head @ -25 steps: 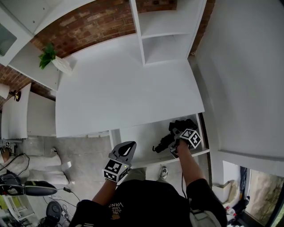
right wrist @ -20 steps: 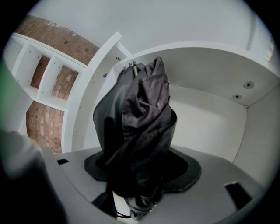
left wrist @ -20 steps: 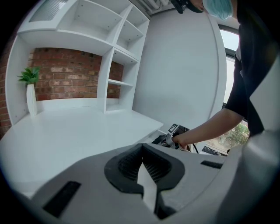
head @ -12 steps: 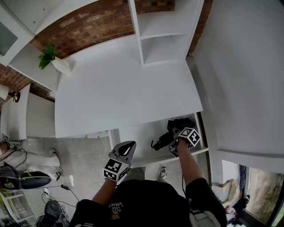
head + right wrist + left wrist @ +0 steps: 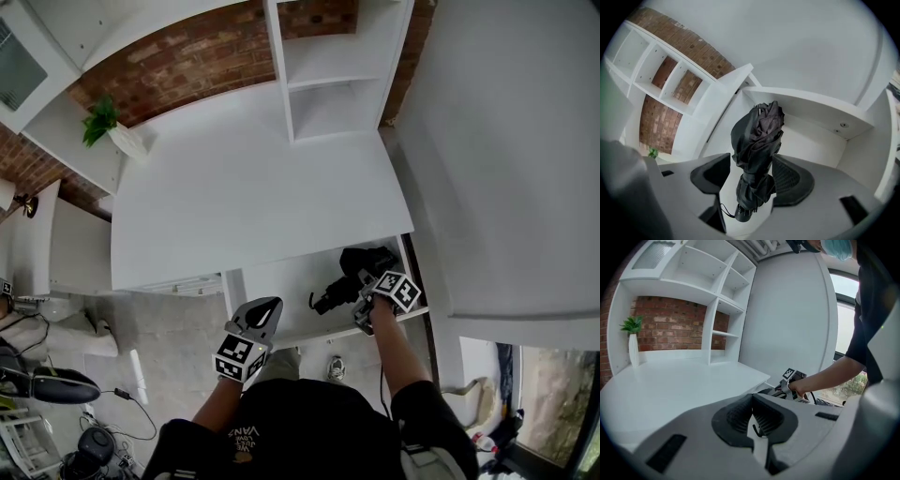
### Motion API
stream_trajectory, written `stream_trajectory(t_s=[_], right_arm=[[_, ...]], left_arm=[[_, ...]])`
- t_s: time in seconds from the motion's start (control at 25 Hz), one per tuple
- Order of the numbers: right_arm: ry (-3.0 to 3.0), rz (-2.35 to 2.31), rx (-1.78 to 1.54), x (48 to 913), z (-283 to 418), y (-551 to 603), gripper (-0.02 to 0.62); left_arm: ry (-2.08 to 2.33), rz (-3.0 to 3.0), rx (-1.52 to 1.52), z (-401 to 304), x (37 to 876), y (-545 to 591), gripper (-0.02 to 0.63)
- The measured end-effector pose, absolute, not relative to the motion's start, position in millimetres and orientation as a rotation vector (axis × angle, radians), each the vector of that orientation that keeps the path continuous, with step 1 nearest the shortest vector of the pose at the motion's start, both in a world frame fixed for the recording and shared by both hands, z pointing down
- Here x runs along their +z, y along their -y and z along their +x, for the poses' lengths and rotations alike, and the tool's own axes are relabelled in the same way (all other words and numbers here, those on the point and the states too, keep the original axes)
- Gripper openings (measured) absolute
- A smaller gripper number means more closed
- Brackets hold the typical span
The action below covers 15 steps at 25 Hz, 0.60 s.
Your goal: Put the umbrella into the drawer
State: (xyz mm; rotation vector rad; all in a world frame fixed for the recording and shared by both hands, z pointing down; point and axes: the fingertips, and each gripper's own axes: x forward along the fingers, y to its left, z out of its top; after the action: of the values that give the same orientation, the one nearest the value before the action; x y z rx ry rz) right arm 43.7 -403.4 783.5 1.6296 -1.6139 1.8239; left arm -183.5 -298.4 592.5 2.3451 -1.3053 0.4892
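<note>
The folded black fabric umbrella (image 5: 757, 140) sat clamped between the jaws of the right gripper (image 5: 751, 177). Its handle end lay below the pads, and its crumpled canopy reached ahead into the open white drawer (image 5: 811, 119). It looked light, soft in the cloth and stiffer along the shaft, so the bunched lower section seemed the surest hold. The left gripper (image 5: 753, 416), closed on nothing, hung to the left, outside the drawer. Beyond lay the white desk top (image 5: 244, 187) and the red brick wall (image 5: 187, 52).

Black short-sleeved tee (image 5: 309, 427) with small white print (image 5: 247, 434); left gripper (image 5: 751, 398) and right gripper (image 5: 750, 171) grey-shelled, black ribbed pads (image 5: 791, 180), black-and-white marker cubes (image 5: 237, 357).
</note>
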Motion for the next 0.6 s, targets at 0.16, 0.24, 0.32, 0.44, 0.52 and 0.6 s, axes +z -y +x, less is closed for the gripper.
stream_trajectory(t_s=[0.16, 0.24, 0.32, 0.44, 0.52, 0.6], right_arm=[[1.702, 1.634, 1.723, 759.2, 47.4, 399.0, 0.213], [1.754, 1.638, 1.68, 745.6, 48.9, 394.5, 0.182], [1.813, 1.647, 1.623, 729.9, 51.4, 390.5, 0.123], [1.894, 1.663, 1.552, 704.2, 56.0, 385.6, 0.059], [1.963, 1.674, 1.499, 683.3, 59.1, 381.4, 0.024], [2.044, 1.671, 1.417, 660.7, 61.8, 374.9, 0.002]], left_arm=[[1.32, 2.361, 0.466, -180.1, 584.7, 291.6, 0.006], [1.319, 2.362, 0.475, -177.9, 583.9, 284.7, 0.006], [1.329, 2.366, 0.469, -175.2, 582.6, 279.5, 0.006], [1.345, 2.373, 0.446, -169.2, 577.6, 274.7, 0.006], [1.364, 2.381, 0.415, -164.8, 572.5, 272.0, 0.006], [1.378, 2.381, 0.394, -160.1, 568.1, 266.6, 0.006]])
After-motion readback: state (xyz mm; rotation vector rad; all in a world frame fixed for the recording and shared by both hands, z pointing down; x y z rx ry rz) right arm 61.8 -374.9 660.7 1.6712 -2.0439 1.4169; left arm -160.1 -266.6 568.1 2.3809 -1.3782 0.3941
